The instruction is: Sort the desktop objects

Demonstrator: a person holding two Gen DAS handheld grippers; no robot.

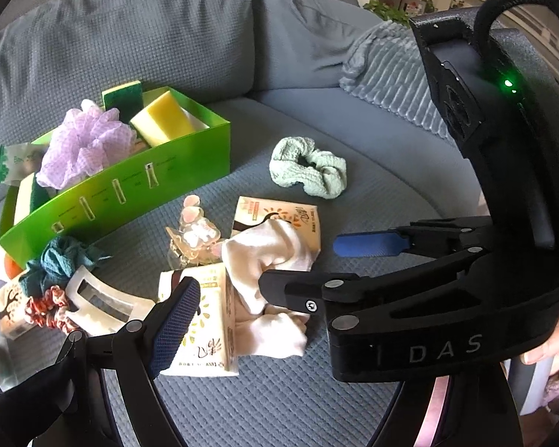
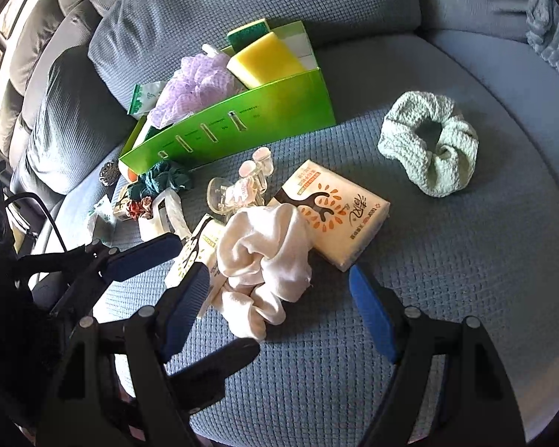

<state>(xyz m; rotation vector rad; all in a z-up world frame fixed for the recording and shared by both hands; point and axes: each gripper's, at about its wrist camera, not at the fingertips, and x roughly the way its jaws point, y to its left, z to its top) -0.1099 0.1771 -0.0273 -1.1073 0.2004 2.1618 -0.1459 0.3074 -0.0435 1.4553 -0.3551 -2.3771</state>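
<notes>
Two grippers hung over the pile, both with jaws apart and holding nothing. The right gripper (image 2: pixel 279 320) was just above the cream satin scrunchie (image 2: pixel 264 257), and the left gripper (image 2: pixel 160 260) was beside it. Grabbing was the step, I think. Next, close on it, then carry it to the green cardboard box (image 2: pixel 279 108) behind.
</notes>
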